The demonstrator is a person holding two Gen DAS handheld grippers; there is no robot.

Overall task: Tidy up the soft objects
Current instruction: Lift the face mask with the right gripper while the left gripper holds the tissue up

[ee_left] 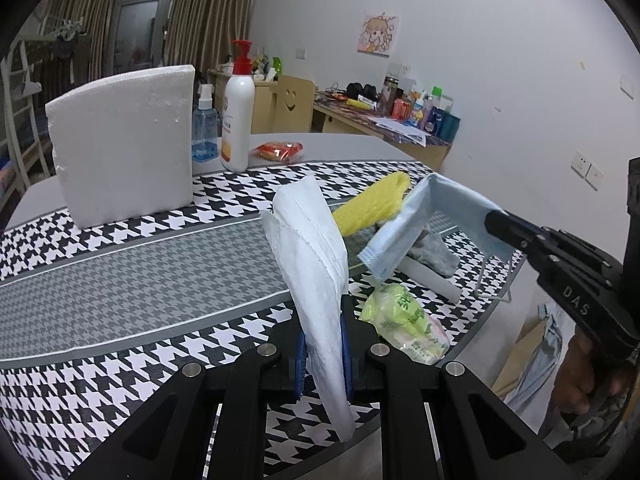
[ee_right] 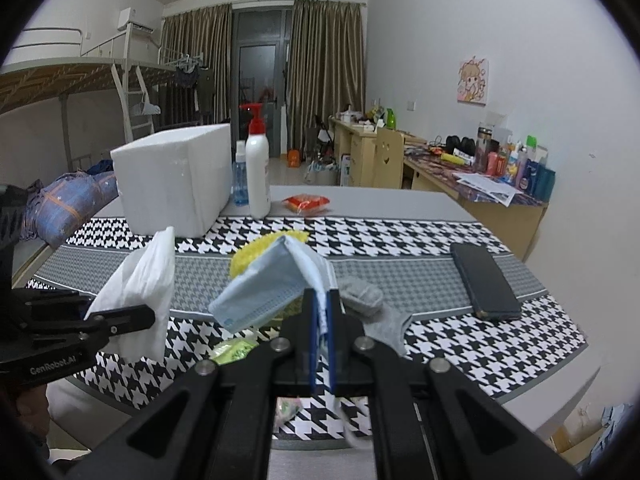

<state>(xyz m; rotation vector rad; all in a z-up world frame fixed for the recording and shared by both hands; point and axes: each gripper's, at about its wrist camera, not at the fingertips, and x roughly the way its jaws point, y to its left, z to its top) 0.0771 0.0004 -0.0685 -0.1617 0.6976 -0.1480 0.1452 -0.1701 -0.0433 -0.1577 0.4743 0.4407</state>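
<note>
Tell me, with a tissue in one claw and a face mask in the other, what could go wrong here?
1. The left gripper pinches the white tissue only near its lower end; thin paper might tear or slip.
2. The right gripper grips just an edge of the blue face mask, and its dangling ear loop could snag.
3. Both hang above the yellow sponge and grey sock, which could get swept aside.

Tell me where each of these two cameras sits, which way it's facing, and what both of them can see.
Left wrist: sits on the left gripper, looking along its fingers over the table; the jaws clamp a white tissue, and the right gripper with a hand shows at right.
Right wrist: sits on the right gripper, facing the curtains; it clamps a blue face mask.
Shared: foam block, pump bottle, yellow sponge.
</note>
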